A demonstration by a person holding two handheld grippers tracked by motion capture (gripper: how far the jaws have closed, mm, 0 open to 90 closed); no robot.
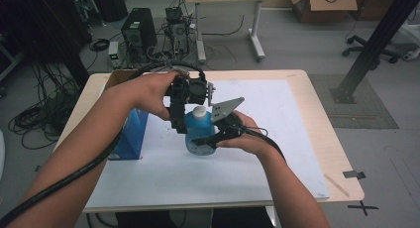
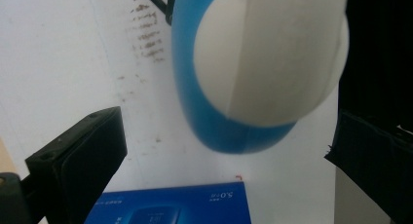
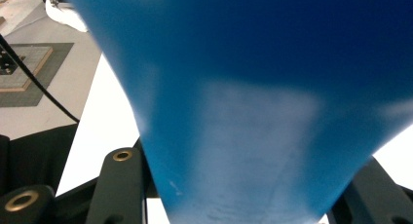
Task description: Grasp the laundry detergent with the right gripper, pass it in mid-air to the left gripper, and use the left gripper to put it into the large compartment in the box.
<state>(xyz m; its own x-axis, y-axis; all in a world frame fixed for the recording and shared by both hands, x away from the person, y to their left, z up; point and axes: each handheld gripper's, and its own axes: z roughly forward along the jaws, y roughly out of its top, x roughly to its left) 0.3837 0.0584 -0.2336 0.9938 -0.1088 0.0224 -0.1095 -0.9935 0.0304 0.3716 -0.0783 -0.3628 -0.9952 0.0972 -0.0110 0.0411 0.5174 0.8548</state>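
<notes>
A blue bottle (image 1: 197,133) with a white cap (image 1: 199,111) is held above the white sheet at mid-table. My right gripper (image 1: 218,134) is shut on the bottle's body from the right; in the right gripper view the blue bottle (image 3: 253,87) sits tight between the jaws of that gripper (image 3: 243,195). My left gripper (image 1: 185,106) hangs just over the cap, pointing down. In the left gripper view the white cap (image 2: 268,53) and blue shoulder (image 2: 187,87) lie between the wide-open jaws of the left gripper (image 2: 224,165), which do not touch the bottle.
A blue box (image 1: 130,134) stands on the left part of the white sheet (image 1: 277,139), seen also as a blue box (image 2: 170,207) below the left gripper. The wooden table (image 1: 322,124) ends close on all sides. Computers and cables (image 1: 143,34) lie on the floor beyond.
</notes>
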